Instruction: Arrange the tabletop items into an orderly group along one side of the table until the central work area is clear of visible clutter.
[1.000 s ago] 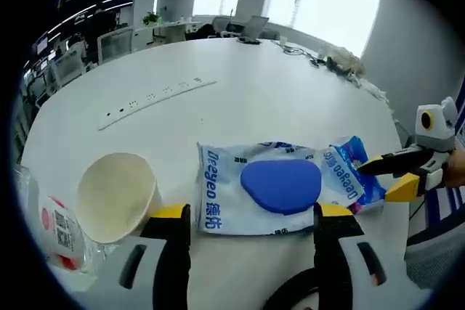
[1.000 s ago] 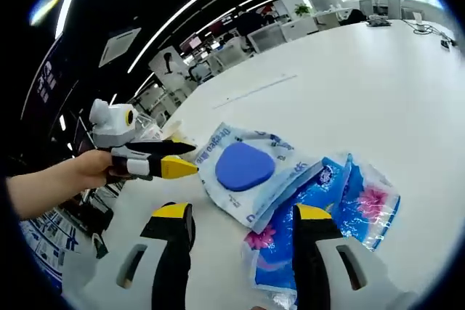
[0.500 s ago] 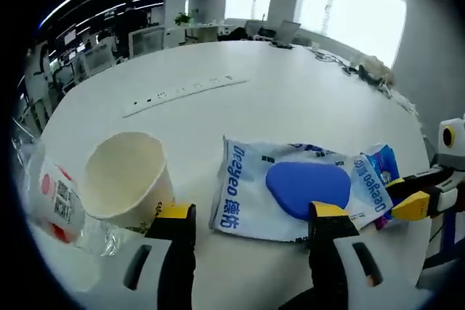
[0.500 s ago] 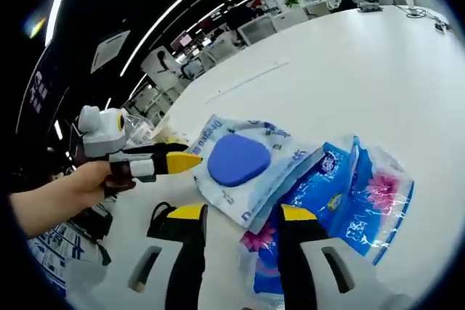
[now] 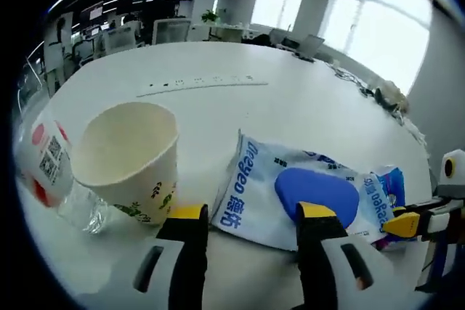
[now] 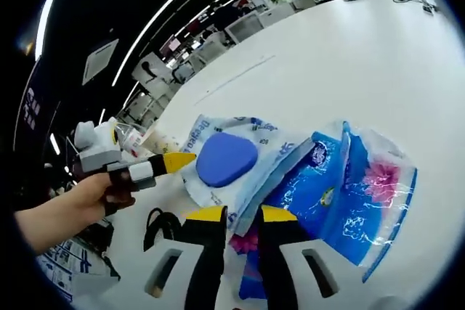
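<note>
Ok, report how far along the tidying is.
Early. Nothing looks grouped at a side yet. In hand: the right gripper has nearly shut on the blue pack; the left gripper sits open over the white wipes pack. Left to do: both packs, the paper cup and the plastic bottle.

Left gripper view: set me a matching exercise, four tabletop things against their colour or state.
Things:
1. paper cup
2. wipes pack
3. plastic bottle
4. power strip

Descriptions:
A. flat white bar, farther back on the table
B. white, with a blue oval lid
C. open-topped, cream inside
D. clear, red-and-white label

Pairs: 1-C, 2-B, 3-D, 4-A
</note>
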A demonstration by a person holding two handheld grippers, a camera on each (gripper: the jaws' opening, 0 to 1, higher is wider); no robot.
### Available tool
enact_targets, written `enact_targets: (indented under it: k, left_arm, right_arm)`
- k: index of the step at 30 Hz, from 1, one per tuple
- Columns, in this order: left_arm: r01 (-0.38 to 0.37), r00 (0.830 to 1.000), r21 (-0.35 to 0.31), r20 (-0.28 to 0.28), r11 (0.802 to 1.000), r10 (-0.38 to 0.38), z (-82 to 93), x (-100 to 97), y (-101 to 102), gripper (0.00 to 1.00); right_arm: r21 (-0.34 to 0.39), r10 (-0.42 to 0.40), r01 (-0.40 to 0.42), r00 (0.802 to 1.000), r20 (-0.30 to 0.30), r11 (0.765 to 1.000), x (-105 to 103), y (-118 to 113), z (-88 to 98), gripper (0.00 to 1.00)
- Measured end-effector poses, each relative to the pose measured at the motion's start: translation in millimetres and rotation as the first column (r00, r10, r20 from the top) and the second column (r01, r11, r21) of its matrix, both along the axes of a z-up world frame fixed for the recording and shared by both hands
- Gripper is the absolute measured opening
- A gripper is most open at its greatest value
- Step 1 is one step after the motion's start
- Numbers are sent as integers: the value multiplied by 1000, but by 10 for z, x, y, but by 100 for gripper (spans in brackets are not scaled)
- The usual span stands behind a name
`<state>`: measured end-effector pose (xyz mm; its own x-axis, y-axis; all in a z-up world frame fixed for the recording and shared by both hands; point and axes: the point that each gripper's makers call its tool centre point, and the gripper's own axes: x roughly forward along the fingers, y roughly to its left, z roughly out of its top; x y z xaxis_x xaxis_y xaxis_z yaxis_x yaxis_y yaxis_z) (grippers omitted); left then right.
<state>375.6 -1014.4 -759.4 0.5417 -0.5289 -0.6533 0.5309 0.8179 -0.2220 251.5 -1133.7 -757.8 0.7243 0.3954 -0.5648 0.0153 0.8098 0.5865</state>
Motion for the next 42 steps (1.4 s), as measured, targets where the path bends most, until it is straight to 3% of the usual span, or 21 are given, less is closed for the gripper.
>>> enact_targets:
  k: [4,7,10,13,15,17,21,28,37,42]
  left_arm:
    - [-33,999,19,11,999,33,-24,33,62,33]
    - [-120,993,16,-13,993,120,-38,42,181,20]
    - [-173,984,-38,-45,984,171,-16,17,201,12]
    - [-162,987,-37,-18,986,162,42,-8,215,5]
    - [-105,993,16,47,994,104,84,-7,201,3]
    - [-77,994,45,75,996,74,102,-19,183,2]
    - [-95,992,13,84,995,94,154,-40,190,1]
    - [-103,983,24,153,994,98,312,-3,204,1]
    - [-147,976,31,164,989,140,330,35,263,1]
    - [-158,974,41,170,987,149,323,46,268,1]
  right_arm:
    - [11,-8,8,1000,-5,1000,0,-5,-16,9]
    - [1,-6,6,1000,-9,1000,4,-30,-37,5]
    - [5,-21,21,1000,-12,1000,19,-62,-23,2]
    - [10,-27,27,1000,-8,1000,47,-67,21,0]
    - [-20,-5,6,1000,11,1000,71,-69,43,0]
    - [-50,3,-2,1000,19,999,90,-88,61,0]
    - [-76,3,1,999,43,997,149,-145,126,0]
    - [-127,38,-28,996,83,992,336,-209,281,0]
    - [-198,108,-84,987,115,977,618,-245,408,0]
    - [-227,143,-116,984,106,967,699,-262,345,0]
